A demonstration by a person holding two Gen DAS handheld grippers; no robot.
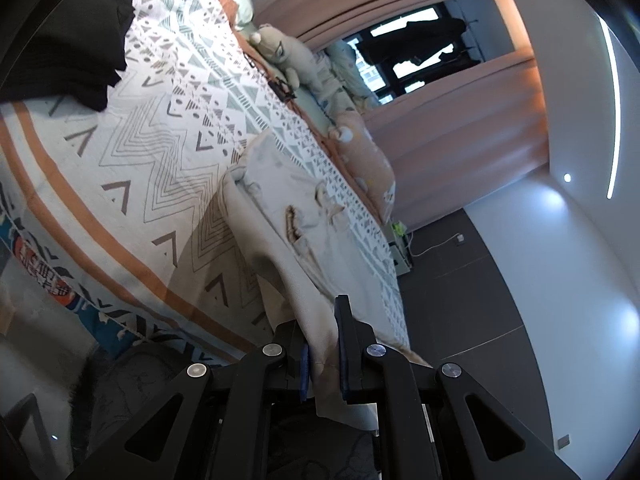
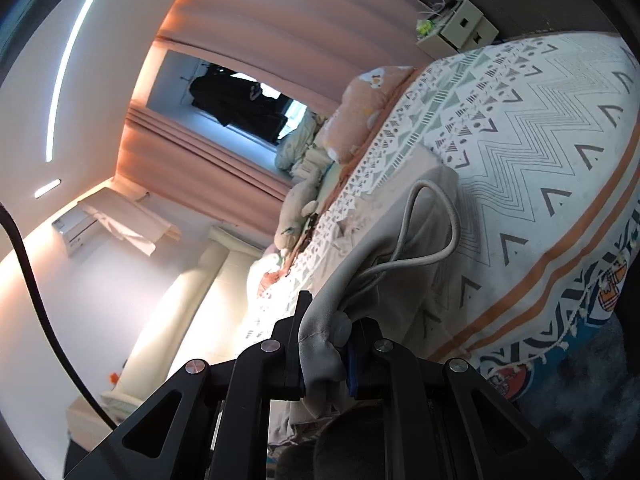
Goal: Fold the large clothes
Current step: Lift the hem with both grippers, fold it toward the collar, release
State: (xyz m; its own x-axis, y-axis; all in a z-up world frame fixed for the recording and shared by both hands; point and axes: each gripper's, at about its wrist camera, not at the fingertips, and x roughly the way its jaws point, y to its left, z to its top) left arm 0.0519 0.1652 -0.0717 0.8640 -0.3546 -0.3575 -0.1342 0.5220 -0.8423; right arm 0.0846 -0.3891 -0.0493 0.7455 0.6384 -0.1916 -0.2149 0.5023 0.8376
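A beige garment (image 1: 280,200) lies stretched over the patterned bedspread (image 1: 160,140), with its near edge lifted toward me. My left gripper (image 1: 323,344) is shut on one near edge of the garment. In the right wrist view the same beige garment (image 2: 400,240) shows a looped drawstring (image 2: 432,216) on top. My right gripper (image 2: 326,336) is shut on a bunched edge of the garment. Both views are tilted sideways. Neither gripper shows in the other's view.
A black garment (image 1: 68,40) lies on the far part of the bed. Plush toys (image 1: 280,48) and an orange pillow (image 2: 360,108) line the window side. Pink curtains (image 1: 440,100) hang behind. A small cabinet (image 2: 456,24) stands past the bed's end.
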